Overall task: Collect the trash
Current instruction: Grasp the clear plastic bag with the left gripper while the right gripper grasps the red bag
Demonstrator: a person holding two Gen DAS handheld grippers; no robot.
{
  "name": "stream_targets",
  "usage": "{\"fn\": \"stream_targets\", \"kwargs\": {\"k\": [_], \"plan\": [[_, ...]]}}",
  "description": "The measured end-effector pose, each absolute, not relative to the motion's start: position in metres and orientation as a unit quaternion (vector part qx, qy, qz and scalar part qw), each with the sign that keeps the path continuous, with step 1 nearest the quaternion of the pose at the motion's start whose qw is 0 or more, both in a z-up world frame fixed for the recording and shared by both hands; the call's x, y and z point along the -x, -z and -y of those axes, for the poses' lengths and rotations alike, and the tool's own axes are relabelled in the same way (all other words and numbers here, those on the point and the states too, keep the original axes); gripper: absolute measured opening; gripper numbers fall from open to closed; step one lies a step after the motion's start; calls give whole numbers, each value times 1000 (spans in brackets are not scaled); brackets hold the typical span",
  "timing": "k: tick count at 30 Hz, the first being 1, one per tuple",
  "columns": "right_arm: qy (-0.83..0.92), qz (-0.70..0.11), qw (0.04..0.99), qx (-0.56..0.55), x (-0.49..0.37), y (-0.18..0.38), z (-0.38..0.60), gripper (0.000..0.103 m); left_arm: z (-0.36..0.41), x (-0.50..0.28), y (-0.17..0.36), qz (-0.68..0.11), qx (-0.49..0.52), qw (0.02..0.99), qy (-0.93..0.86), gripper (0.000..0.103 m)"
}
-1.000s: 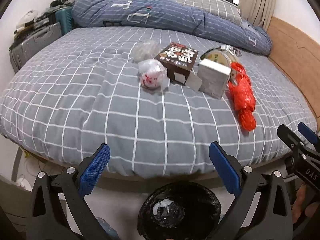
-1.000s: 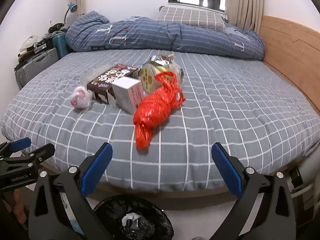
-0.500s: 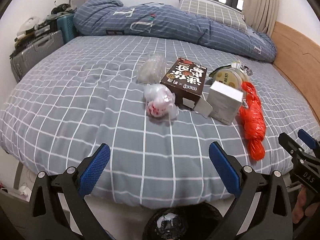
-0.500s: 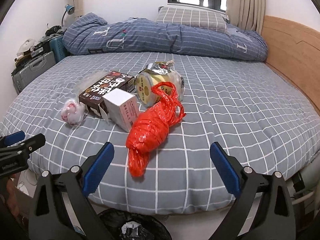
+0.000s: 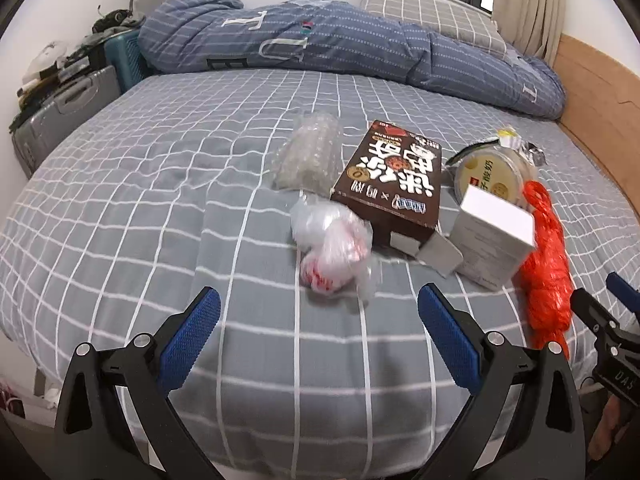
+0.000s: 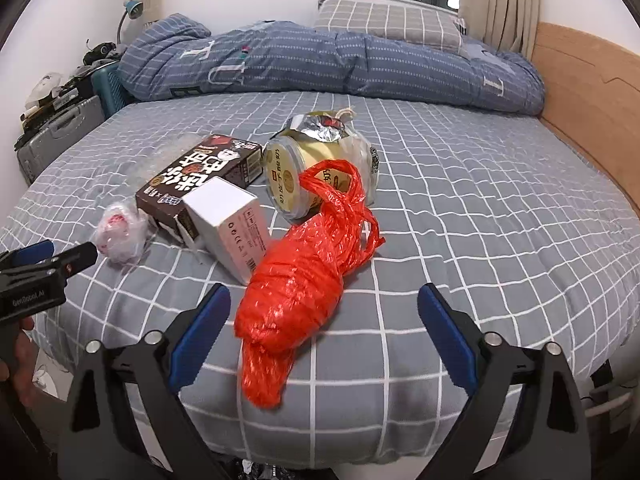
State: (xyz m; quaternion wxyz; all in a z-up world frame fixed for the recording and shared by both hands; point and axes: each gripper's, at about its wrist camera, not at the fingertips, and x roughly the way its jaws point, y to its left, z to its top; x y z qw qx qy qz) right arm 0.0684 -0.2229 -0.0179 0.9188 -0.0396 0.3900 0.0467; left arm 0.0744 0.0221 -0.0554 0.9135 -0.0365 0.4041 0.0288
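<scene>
Our right gripper (image 6: pixel 322 332) hangs over the near edge of the bed (image 6: pixel 500 216) with its jaws spread wide; they have just been closing a little, and nothing is pinched in them. The lower end of the red plastic bag (image 6: pixel 304 276) lies between the blue pads, apart from both. Our left gripper (image 5: pixel 318 340) is likewise wide open and holds nothing; only bare sheet lies between its pads.

Just ahead of the left gripper sits a small crumpled clear bag with red print (image 5: pixel 332 248). Beyond it a brown carton (image 5: pixel 394 178) lies flat, its near flap open, and to the carton's left rests a piece of bubble wrap (image 5: pixel 310 154). A white box (image 5: pixel 494 236) stands just right of the carton, touching the red bag along its right side. Behind the box a round yellow tub (image 6: pixel 316 168) lies on its side with torn foil at its far end; the red bag's knotted handles rest against the tub's face.

So the box and the tub crowd the red bag on its left and far sides, while its near and right sides are open.

Farther out a blue striped duvet (image 6: pixel 332 62) is heaped along the far side, a checked pillow (image 6: pixel 388 20) behind it. Suitcases (image 5: pixel 68 110) stand left of the bed, and a wooden headboard (image 6: pixel 588 92) runs along the right.
</scene>
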Motion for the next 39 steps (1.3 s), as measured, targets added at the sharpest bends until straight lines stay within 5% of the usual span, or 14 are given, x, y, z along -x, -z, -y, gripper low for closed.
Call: {"fn": "stream_targets", "kwargs": {"k": [14,28,35,39], "plan": [[-64,-426,902,36,-106,41,217,69,-19,-125,80,-426,31,904,-35,92],[-84,-439,894,28,-104,47,204,63,-21,-142,100,-452,43,891,-11,50],[-88,-472,877,10,-111,60,204,62,-18,-144,104,-456,29,890,-15,49],[-88,-479,873,22,-111,66,200,47,-13,-144,109,-459,17,888,-22,50]]}}
